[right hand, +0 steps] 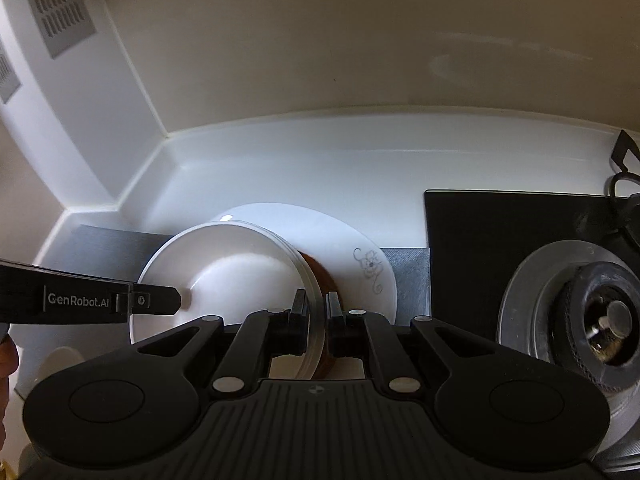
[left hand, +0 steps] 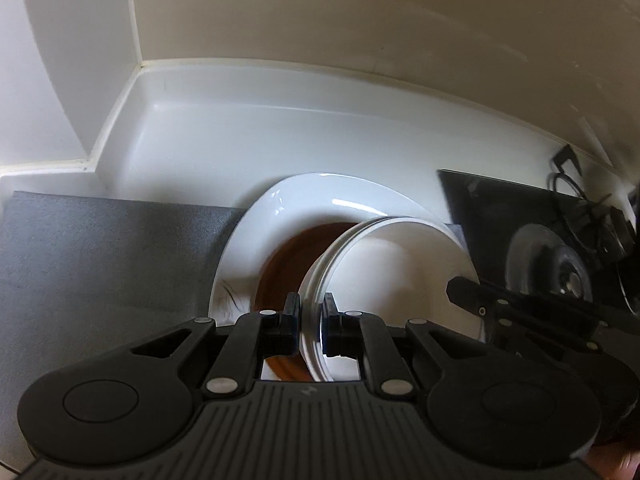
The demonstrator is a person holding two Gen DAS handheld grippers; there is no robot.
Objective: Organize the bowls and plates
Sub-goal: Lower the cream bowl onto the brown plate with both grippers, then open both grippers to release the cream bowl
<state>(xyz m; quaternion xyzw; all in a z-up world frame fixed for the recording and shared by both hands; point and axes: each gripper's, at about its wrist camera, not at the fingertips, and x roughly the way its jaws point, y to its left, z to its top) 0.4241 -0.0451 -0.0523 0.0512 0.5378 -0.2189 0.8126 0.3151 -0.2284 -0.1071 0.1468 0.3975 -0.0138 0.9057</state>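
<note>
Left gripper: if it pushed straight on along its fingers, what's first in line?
The left gripper is shut on the rim of the stacked white bowls; just beyond lies the large white plate with its brown centre, though depth is unclear.

One stack of small white round bowls (right hand: 224,264) shows, its rims suggesting three, though the exact count cannot be told. One large white ceramic plate with a floral motif (right hand: 360,248), one brown round dish (left hand: 288,264), one grey cloth mat (left hand: 100,256), one round metal gas burner (right hand: 592,312), two black grippers.
</note>
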